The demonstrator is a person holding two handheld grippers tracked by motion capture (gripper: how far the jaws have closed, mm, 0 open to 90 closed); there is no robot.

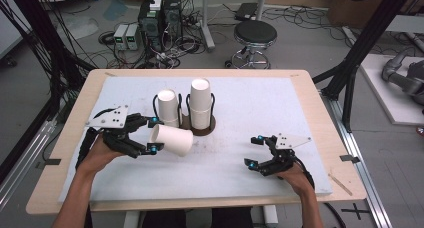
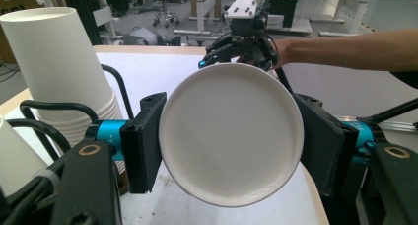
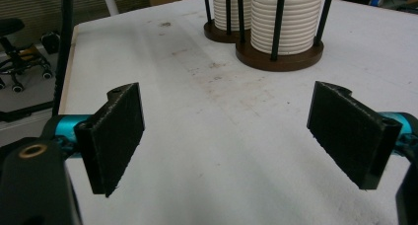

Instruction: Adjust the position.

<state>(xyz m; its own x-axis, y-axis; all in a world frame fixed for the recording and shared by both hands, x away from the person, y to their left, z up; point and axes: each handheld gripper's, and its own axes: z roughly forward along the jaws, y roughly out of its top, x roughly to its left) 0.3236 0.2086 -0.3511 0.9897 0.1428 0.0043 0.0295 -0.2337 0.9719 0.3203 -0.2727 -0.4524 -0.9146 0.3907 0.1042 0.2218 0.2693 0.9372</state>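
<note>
A single white paper cup (image 1: 172,140) lies on its side just above the white mat, with my left gripper (image 1: 156,133) shut on it near its base. In the left gripper view the cup's round bottom (image 2: 230,136) faces the camera, and both black pads (image 2: 143,141) press on its sides. Two stacks of white cups (image 1: 201,102) stand in a dark wire-rod holder (image 3: 281,57) right behind it. My right gripper (image 1: 255,156) rests low at the front right, open, with only bare mat between its pads (image 3: 116,136).
A white mat (image 1: 240,113) covers the wooden table (image 1: 310,88). Beyond the far edge are a black stool (image 1: 255,35) and computer boxes (image 1: 160,18) with cables on the floor. Black frame posts (image 1: 357,48) rise at the right.
</note>
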